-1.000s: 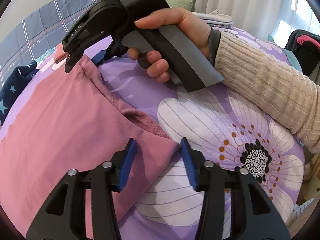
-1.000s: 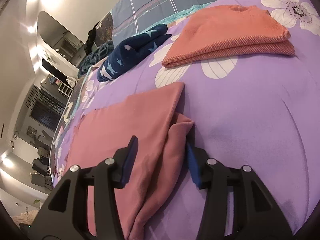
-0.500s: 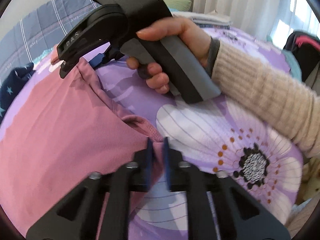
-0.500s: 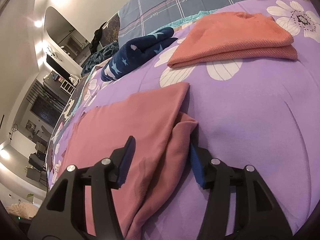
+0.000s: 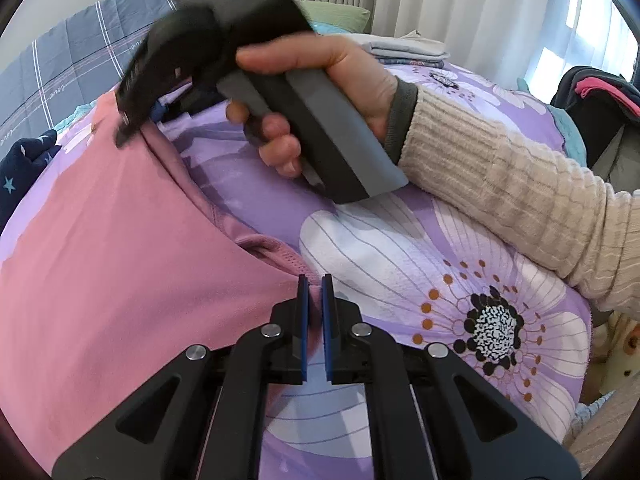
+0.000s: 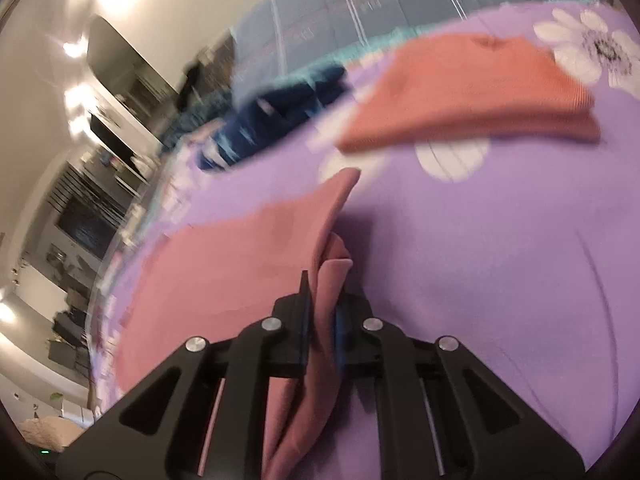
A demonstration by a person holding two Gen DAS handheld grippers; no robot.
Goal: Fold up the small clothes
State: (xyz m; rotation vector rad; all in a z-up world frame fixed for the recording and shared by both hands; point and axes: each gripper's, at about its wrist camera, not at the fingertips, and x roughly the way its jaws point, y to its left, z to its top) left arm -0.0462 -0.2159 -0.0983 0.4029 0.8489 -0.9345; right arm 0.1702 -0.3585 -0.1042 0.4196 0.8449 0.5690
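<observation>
The flat pink cotton garment (image 5: 120, 280) lies on the purple floral bed (image 5: 400, 264); a second ago open, both grippers' fingers now pinch its edge: left gripper (image 5: 314, 312) clamped, right gripper (image 6: 322, 312) closing on bunched fabric, ready to fold.

The left tongs (image 5: 315, 292), gaping a second ago around the pink garment's (image 5: 120, 272) near corner, are now gripping that corner between nearly closed pads. The right tongs (image 6: 322, 300), wide open half a second ago around the bunched edge of the garment (image 6: 240, 264), are closing, with the cloth already pinched between their pads. That edge is now rising off the bed (image 6: 480, 260) into a ridge where it lay flat before. The right wrist view, sharp earlier, is now blurring.
</observation>
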